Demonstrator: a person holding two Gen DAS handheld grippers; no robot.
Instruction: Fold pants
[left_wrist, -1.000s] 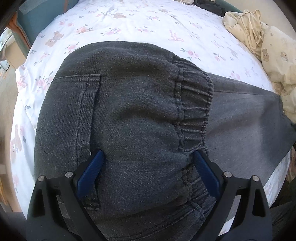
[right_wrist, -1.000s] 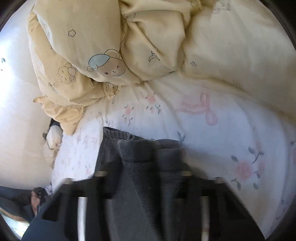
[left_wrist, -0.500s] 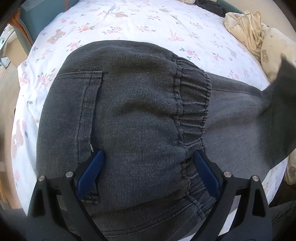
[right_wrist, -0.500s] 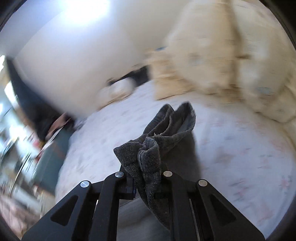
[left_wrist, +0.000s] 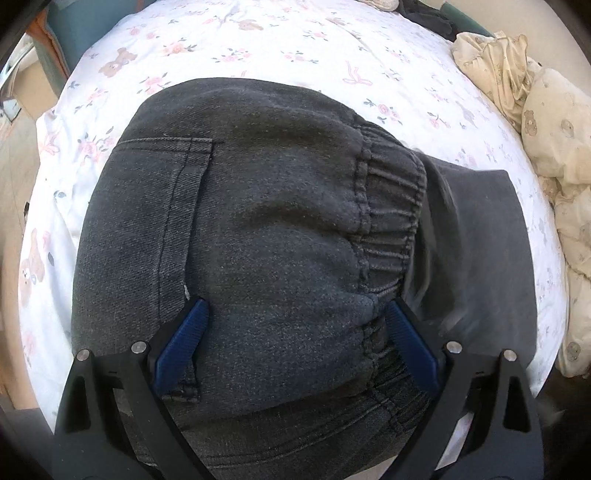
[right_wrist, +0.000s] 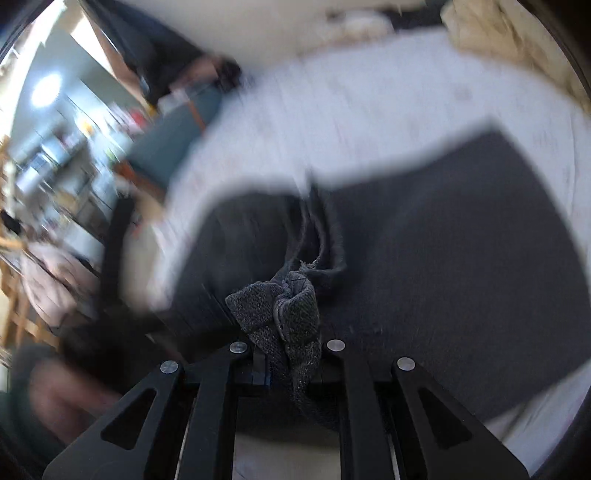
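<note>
**Pant leg carried over toward the waistband**

Since a second ago, the right gripper (right_wrist: 286, 354) has swung the bunched leg hem across the dark grey pants (left_wrist: 258, 240) on the floral bed sheet (left_wrist: 258, 44), fingers clamped on it. Left gripper (left_wrist: 295, 332) rests on the waistband, blue fingers (left_wrist: 184, 336) spread wide, gripping nothing.

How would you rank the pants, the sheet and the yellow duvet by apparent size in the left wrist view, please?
1. Pants: they fill most of the frame, though they are nearest the camera.
2. Sheet: a wide band around them, partly covered.
3. Duvet: only a strip at the right edge, cut off.
</note>
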